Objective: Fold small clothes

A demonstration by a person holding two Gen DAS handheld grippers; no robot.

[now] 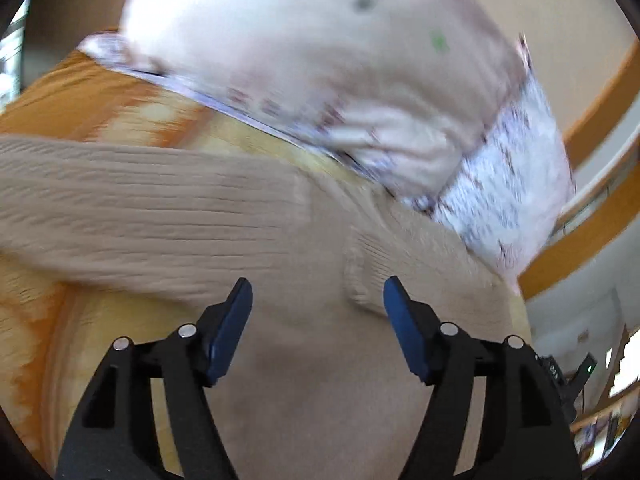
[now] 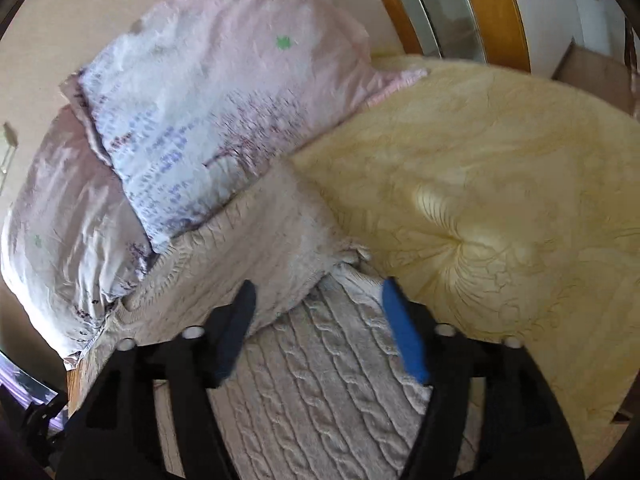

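sweater: we've got a beige knit sweater (image 2: 320,360) lying on the bed (image 2: 500,200), which has a pale yellow cover. its top end lies against the pillow (image 2: 200,112) at the head of the bed.
done so far: looks to us like at least one fold is in. in the right wrist view a flap of the knit, probably a sleeve or a side, lies doubled over the cable-knit body, with a bunched corner where the two layers meet. in the left wrist view a long ribbed sleeve (image 1: 140,216) stretches flat across the garment.
still left: we'd guess the other side and the final fold in half. it's not a tidy packet yet, and the edges look loose and uneven.
left tongs: left tongs (image 1: 318,300) are spread apart with nothing between the blue pads. they hover over the plain knit near a little raised ridge of fabric, not touching it as far as we can tell.
right tongs: right tongs (image 2: 318,300) are spread apart too and hold nothing. the cable-knit part shows in the gap below them.
pose: both point forward and down at the sweater, toward the pillow end. the left view is pretty blurry, so don't trust fine detail there.
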